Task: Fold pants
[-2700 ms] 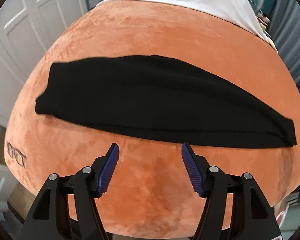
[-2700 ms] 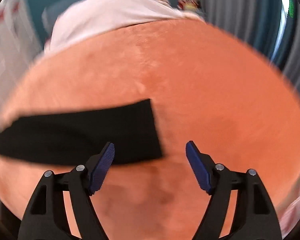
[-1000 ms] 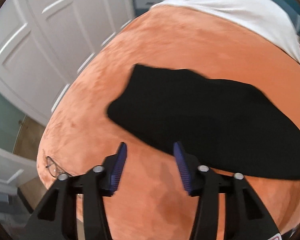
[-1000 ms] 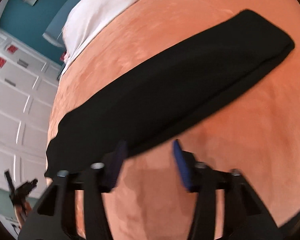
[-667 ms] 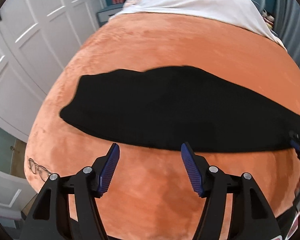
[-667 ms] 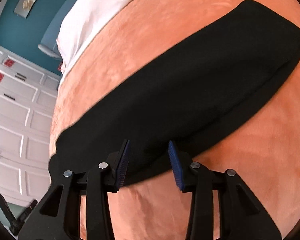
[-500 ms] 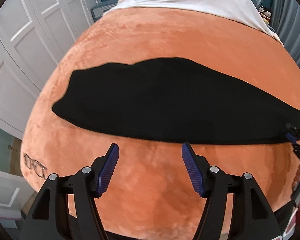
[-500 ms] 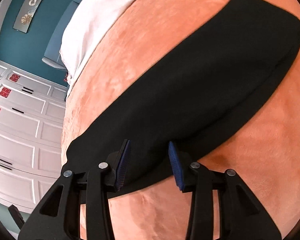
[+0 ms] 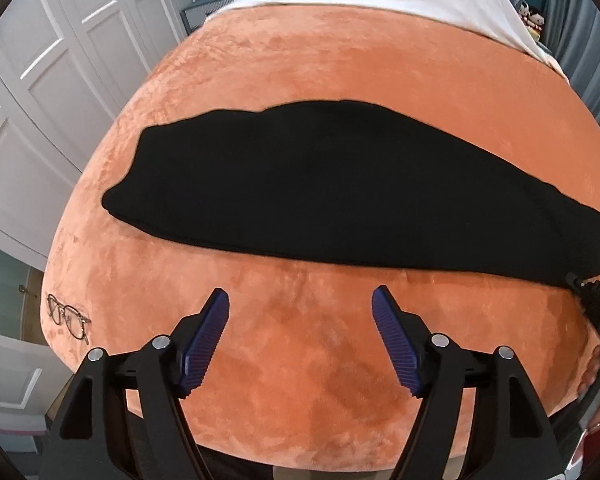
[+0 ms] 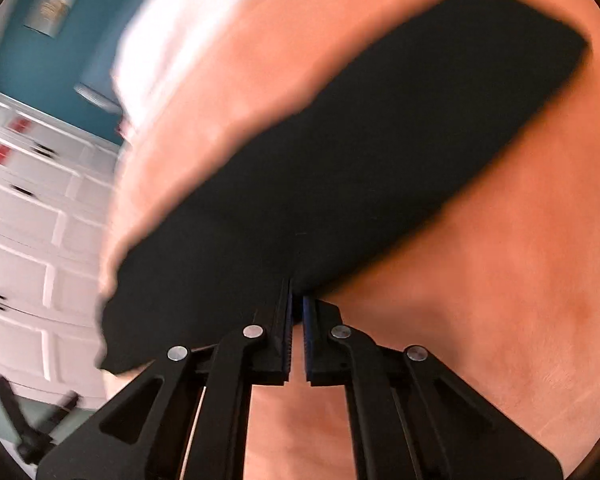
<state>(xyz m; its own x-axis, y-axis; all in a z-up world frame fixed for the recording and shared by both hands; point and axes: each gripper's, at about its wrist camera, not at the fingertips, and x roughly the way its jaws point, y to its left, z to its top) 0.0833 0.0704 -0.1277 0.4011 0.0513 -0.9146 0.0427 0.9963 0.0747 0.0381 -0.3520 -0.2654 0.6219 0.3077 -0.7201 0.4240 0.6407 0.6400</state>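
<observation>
Right tool (image 10: 296,312) closed on near edge of black pants (image 9: 320,184), a long strip on orange bed (image 9: 340,64). Left tool (image 9: 300,312) open over bare bed before pants' edge.

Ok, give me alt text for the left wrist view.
Black pants lie flat in a long folded strip across an orange plush blanket, beyond the open left gripper, which hovers short of them. The right gripper touches the strip's right end at the frame edge, and glasses lie at the blanket's left edge.
</observation>
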